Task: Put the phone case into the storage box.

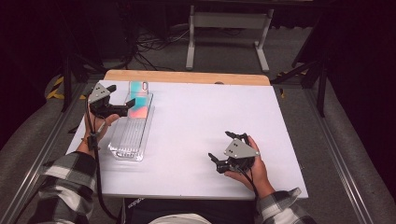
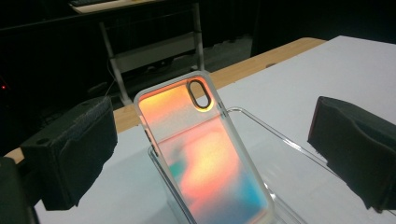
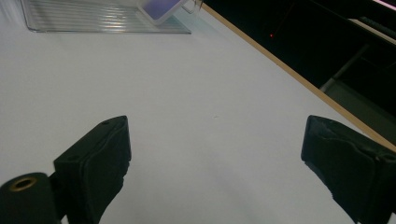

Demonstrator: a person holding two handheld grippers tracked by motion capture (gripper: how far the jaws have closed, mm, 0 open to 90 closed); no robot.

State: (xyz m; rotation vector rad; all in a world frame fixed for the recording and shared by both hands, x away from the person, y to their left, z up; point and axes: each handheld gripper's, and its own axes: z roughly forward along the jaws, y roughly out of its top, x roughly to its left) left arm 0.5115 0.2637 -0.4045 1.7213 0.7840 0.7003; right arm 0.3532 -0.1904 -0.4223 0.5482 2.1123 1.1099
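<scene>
Phone case [image 2: 201, 154] with iridescent orange-teal back, leaning tilted in far end of clear plastic tray [image 1: 128, 140] at table's [image 1: 201, 126] left side, left gripper [image 1: 122, 108] wide open around it, untouching, right gripper [image 1: 223, 150] wide open, empty, well apart.

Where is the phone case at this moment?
In the high view, the phone case leans at the far end of the clear tray on the table's left side, just beside the open left gripper.
</scene>
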